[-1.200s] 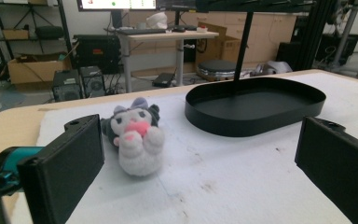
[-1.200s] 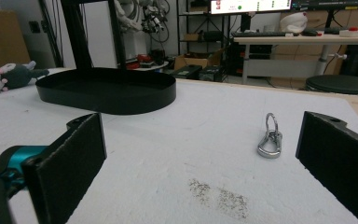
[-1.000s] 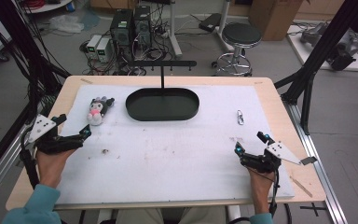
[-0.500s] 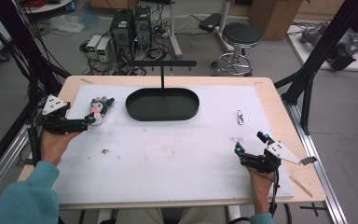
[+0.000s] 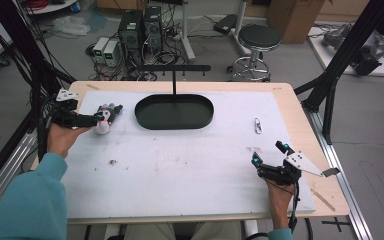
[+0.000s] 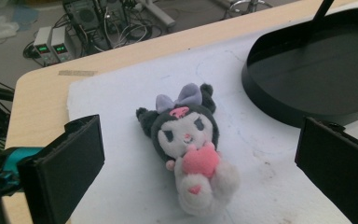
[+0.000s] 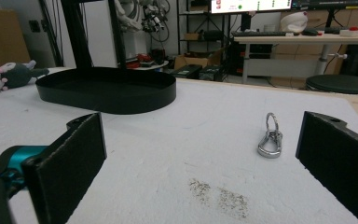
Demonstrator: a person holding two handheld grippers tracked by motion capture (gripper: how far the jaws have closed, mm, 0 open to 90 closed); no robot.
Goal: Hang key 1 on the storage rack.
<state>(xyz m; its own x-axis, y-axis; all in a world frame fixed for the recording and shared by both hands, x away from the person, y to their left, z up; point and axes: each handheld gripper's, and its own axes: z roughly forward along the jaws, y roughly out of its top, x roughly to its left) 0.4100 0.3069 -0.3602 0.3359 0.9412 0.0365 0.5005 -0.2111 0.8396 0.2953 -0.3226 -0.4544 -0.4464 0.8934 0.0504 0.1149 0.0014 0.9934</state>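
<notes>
— Plush toy [image 6: 189,156] lies centre frame in the left gripper view, between the wide-spread jaws of the left gripper [image 5: 101,117].
— Right gripper [image 5: 269,159], lower right of the high view: jaws apart, holding nothing.

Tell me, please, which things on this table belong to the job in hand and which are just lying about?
In the job:
- plush toy, lying between the open jaws of the left tool
- black oval tray, right beside it, probably where it goes

Lying about:
- metal clip, ahead of the open right tool
- dark smudge on the white mat
</notes>
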